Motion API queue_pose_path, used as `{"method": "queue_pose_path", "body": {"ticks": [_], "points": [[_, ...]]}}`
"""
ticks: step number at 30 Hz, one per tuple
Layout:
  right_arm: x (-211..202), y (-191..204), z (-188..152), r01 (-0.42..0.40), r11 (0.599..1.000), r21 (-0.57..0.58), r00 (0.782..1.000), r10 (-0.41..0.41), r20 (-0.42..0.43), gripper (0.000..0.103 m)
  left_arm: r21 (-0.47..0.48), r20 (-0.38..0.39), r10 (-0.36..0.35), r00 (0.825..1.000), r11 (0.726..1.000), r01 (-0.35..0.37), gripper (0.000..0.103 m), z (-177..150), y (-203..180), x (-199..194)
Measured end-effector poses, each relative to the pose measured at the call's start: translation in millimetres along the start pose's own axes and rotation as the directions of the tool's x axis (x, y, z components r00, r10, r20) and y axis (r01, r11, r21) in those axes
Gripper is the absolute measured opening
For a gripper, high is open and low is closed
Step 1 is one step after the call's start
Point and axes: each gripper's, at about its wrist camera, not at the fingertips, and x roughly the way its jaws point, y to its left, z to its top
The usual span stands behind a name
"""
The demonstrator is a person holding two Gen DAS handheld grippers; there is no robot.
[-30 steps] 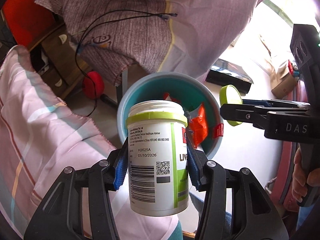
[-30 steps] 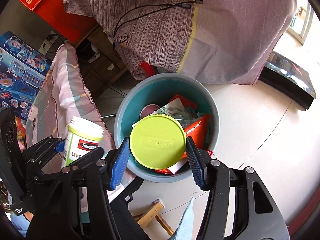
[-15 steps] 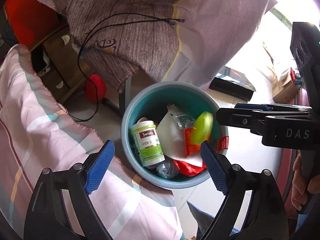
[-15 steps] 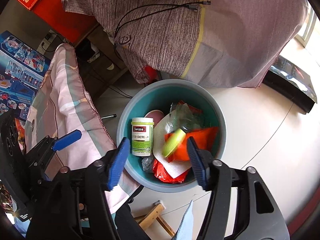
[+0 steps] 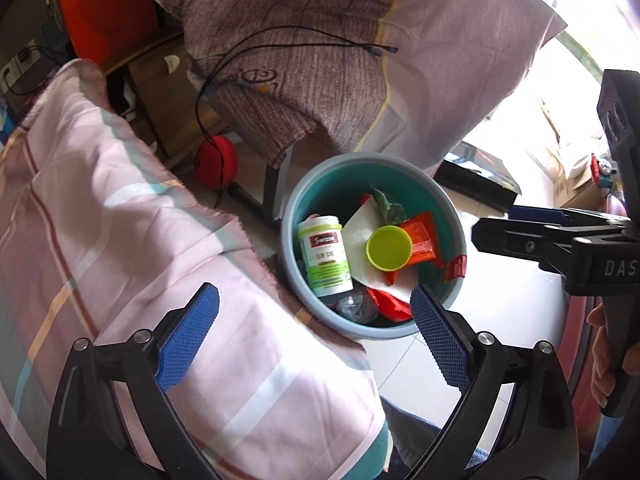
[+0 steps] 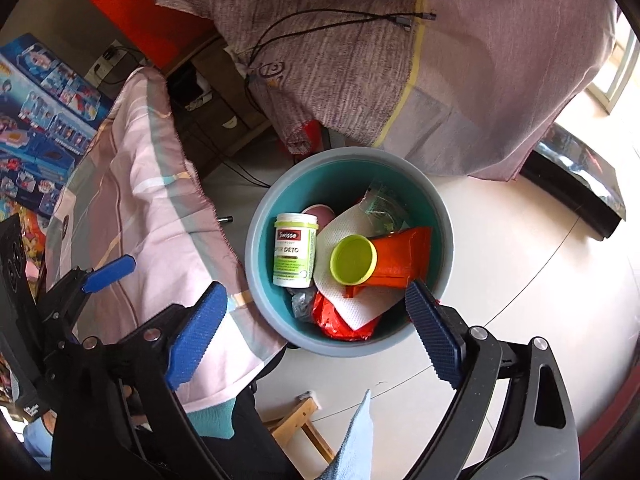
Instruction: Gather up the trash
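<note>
Bin floor (image 6: 298, 208) buried under trash; bottle (image 6: 294, 256) label partly unreadable

Ahead of the left hand-held gripper (image 5: 314, 318), black with blue cross-hatched pads (image 5: 187, 340), stands a grey bin (image 5: 454, 216) with a teal inside. In it lie a white bottle (image 5: 326, 258) with a green label, a lime-green lid (image 5: 389, 247), orange-red wrappers (image 5: 424, 236) and white dimpled paper (image 5: 358, 240). Left of the gripper hangs pink cloth (image 5: 120, 248) striped white, teal and yellow.

bottle (image 5: 325, 257) and lid (image 5: 389, 247) dropped into bin (image 5: 451, 304), both tongs opening, empty

Bright daylight, right-side glare, fisheye warp
</note>
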Motion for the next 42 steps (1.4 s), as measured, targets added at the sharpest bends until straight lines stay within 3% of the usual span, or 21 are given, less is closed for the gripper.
{"method": "queue_pose_path", "body": {"ticks": [8,21,33,42], "points": [[-32,29,-34,0.041,0.995,-0.096,0.998,-0.036,0.050,0.093,-0.060,0.070,0.106,0.992,0.993,-0.102,0.099,-28,13,-45],[-65,80,-85,0.078,0.972,-0.223,0.990,-0.049,0.131,0.096,-0.153,0.079,0.150,0.985,0.979,-0.137,0.099,-93,41,-86],[-66,107,-97,0.092,0.961,-0.262,0.989,-0.059,0.134,0.096,-0.209,0.143,0.192,0.971,0.965,-0.160,0.099,-122,55,-123],[-53,113,-98,0.085,0.961,-0.263,0.993,-0.060,0.101,0.096,-0.242,0.165,0.201,0.966,0.957,-0.158,0.099,-126,65,-132]]}}
